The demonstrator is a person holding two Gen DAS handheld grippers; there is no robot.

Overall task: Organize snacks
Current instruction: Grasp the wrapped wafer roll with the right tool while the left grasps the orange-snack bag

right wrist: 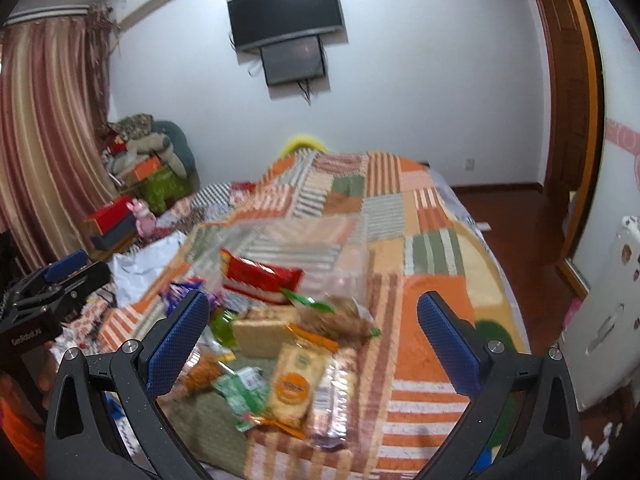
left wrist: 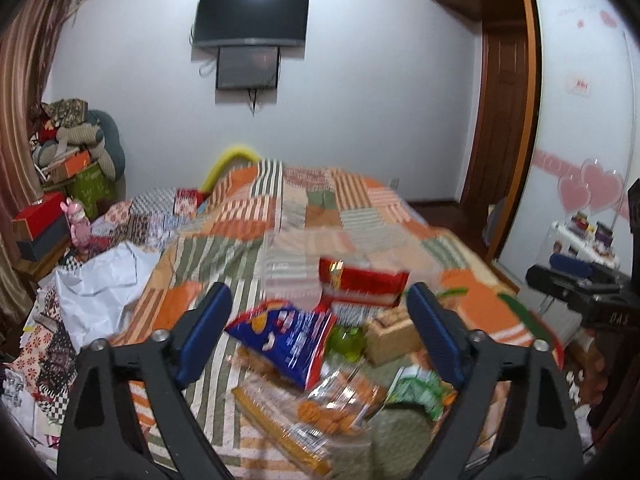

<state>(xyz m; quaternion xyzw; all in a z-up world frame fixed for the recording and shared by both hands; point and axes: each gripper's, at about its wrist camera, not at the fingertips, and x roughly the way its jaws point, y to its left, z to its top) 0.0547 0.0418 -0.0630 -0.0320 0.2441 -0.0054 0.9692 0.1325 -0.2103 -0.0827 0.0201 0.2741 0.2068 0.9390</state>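
A pile of snack packets lies on the patchwork bedspread (left wrist: 248,240). In the left wrist view I see a blue chip bag (left wrist: 288,340), a red packet (left wrist: 364,286), a tan cracker block (left wrist: 390,334) and an orange biscuit pack (left wrist: 336,400). My left gripper (left wrist: 320,336) is open above the blue bag and holds nothing. In the right wrist view the red packet (right wrist: 262,274), the cracker block (right wrist: 262,330), a yellow packet (right wrist: 294,386) and a green packet (right wrist: 240,394) show. My right gripper (right wrist: 312,344) is open above them, empty. A clear plastic container (left wrist: 292,264) stands behind the pile.
A white plastic bag (left wrist: 100,284) lies left of the pile. Boxes and cushions are stacked in the far left corner (left wrist: 72,160). A TV (left wrist: 252,16) hangs on the wall. A wardrobe (left wrist: 580,120) and a small white shelf (left wrist: 576,248) stand to the right of the bed.
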